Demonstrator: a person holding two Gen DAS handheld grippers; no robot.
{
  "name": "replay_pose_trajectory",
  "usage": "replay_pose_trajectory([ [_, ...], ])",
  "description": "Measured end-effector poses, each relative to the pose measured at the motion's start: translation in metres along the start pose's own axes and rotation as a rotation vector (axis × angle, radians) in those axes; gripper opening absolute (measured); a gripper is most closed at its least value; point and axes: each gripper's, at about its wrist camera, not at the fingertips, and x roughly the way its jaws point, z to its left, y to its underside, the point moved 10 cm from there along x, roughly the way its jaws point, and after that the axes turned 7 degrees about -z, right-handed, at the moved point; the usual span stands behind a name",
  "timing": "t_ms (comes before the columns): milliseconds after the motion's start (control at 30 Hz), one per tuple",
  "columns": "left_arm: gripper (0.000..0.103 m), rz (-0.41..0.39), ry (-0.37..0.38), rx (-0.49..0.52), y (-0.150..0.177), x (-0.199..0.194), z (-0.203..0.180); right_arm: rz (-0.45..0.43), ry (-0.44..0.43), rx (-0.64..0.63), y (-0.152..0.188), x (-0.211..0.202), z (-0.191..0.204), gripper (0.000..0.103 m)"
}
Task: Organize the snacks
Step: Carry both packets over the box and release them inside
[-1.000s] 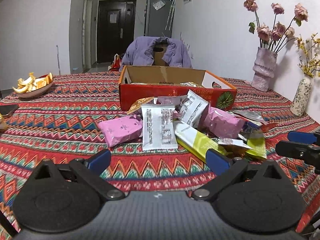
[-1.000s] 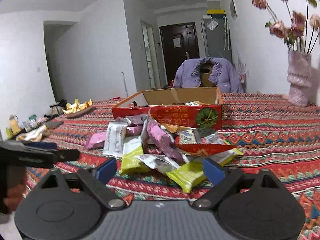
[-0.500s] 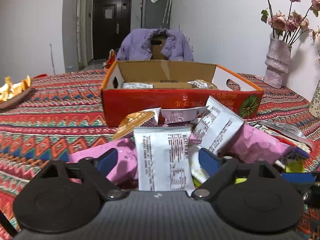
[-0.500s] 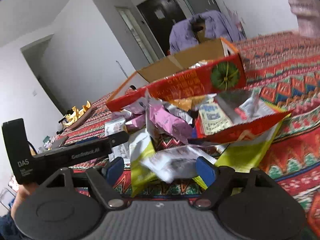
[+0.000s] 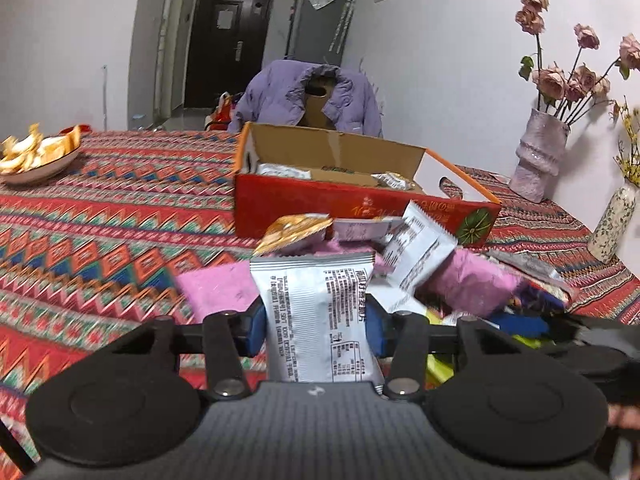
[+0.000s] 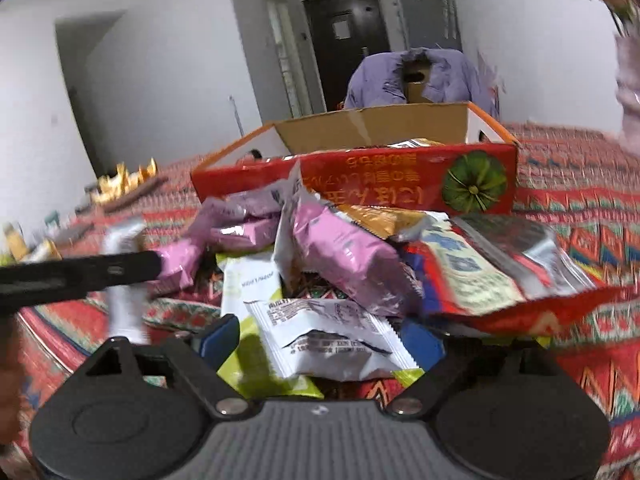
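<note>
2 fingers (image 5: 253, 330) of left gripper (image 5: 316, 330) clamp silver packet (image 5: 318, 320); right gripper (image 6: 322, 338) straddles white packet (image 6: 332, 338), grip unclear.

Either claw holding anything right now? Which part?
Left claw is shut on the silver snack packet, gripped across its lower half. Right claw straddles a white packet, but contact cannot be told.

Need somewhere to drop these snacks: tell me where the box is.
In the left wrist view the red box sits open on the tablecloth, just behind the snack pile, with the pink vase to its right.
</note>
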Motion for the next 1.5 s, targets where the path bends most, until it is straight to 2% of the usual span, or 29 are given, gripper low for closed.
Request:
replay_pose_trajectory([
  [67,0.048,0.002,-0.018,0.001,0.003,-0.008,0.004,0.014,-0.020,-0.001,-0.003,0.000,0.002,0.082],
  [100,0.048,0.002,-0.027,0.002,0.004,-0.012,0.006,0.020,-0.039,-0.001,-0.004,0.000,0.003,0.068],
  [167,0.048,-0.003,-0.034,0.000,0.006,-0.022,0.009,0.024,-0.100,0.034,-0.003,-0.010,0.007,0.027],
  [267,0.048,-0.009,-0.041,0.002,0.008,-0.033,0.011,0.016,-0.084,-0.016,0.002,-0.025,0.014,0.019],
  [533,0.048,-0.049,-0.025,0.023,0.003,-0.060,0.001,-0.095,-0.103,-0.059,-0.008,-0.089,0.034,0.015],
  [800,0.048,-0.090,-0.012,0.052,-0.007,-0.070,-0.017,-0.140,-0.071,-0.070,-0.018,-0.111,0.025,0.014],
  [867,0.048,-0.092,0.033,0.035,-0.019,-0.066,-0.022,-0.160,-0.093,-0.064,-0.030,-0.116,0.021,0.014],
  [967,0.048,-0.073,0.155,-0.004,-0.048,-0.047,-0.028,-0.187,-0.144,-0.076,-0.063,-0.112,0.011,0.014],
  [1167,0.048,-0.055,0.233,0.035,-0.134,0.031,-0.033,-0.186,-0.156,-0.161,-0.153,-0.071,-0.022,0.014],
  [1300,0.048,0.010,0.191,0.036,-0.176,0.112,-0.029,-0.118,-0.124,-0.247,-0.206,-0.009,-0.043,0.014],
  [1367,0.048,0.053,0.146,0.012,-0.189,0.151,-0.022,-0.058,-0.106,-0.288,-0.223,0.034,-0.054,0.014],
  [1500,0.048,0.139,0.096,-0.025,-0.200,0.227,-0.011,0.069,-0.071,-0.340,-0.235,0.123,-0.073,0.014],
])
